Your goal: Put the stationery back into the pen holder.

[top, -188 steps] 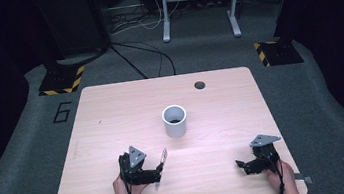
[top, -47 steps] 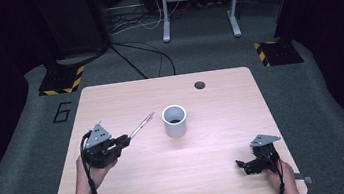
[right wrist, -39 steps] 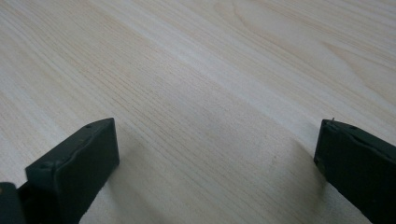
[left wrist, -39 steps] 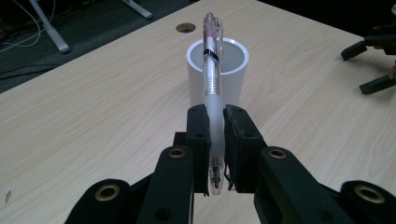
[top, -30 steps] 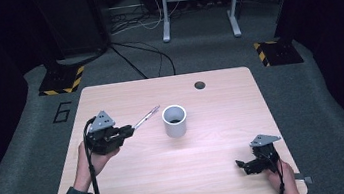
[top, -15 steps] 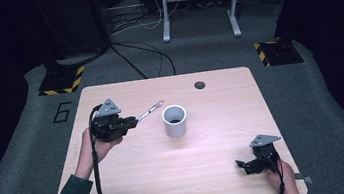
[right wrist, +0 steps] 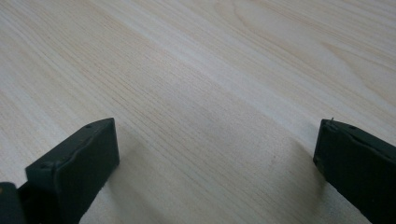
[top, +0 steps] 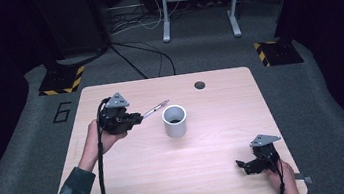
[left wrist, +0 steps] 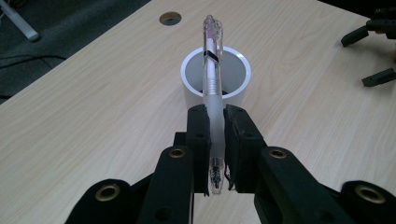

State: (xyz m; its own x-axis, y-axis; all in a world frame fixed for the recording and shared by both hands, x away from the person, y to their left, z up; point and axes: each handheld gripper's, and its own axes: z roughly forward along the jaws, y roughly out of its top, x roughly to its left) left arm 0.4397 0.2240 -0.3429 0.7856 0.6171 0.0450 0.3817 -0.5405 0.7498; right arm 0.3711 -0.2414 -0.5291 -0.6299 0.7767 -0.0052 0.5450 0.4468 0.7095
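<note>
Pen (left wrist: 211, 79) is pinched between the jaws of the left gripper (left wrist: 215, 140), held low on its frosted barrel, with the writing tip poking out toward the camera and the clip end pointing away over the white cup (left wrist: 215, 79). Compared with half a second ago and the seconds before, the left gripper (top: 135, 118) has carried the pen (top: 155, 110) up from the near edge of the table (top: 220, 171) and across toward the cup (top: 175, 121); the far end of the pen now sits just left of the cup rim in the high view. Judgement: transport is nearly finished, and what is left is to bring the pen over the opening, tilt it and let go. In the left gripper view the barrel lines up with the cup mouth, though height above the rim cannot be told. Right gripper (top: 249, 165) rests at the near right of the table, jaws spread wide, nothing between them, bare wood below. A small dark hole (top: 200, 84) lies beyond the cup.
</note>
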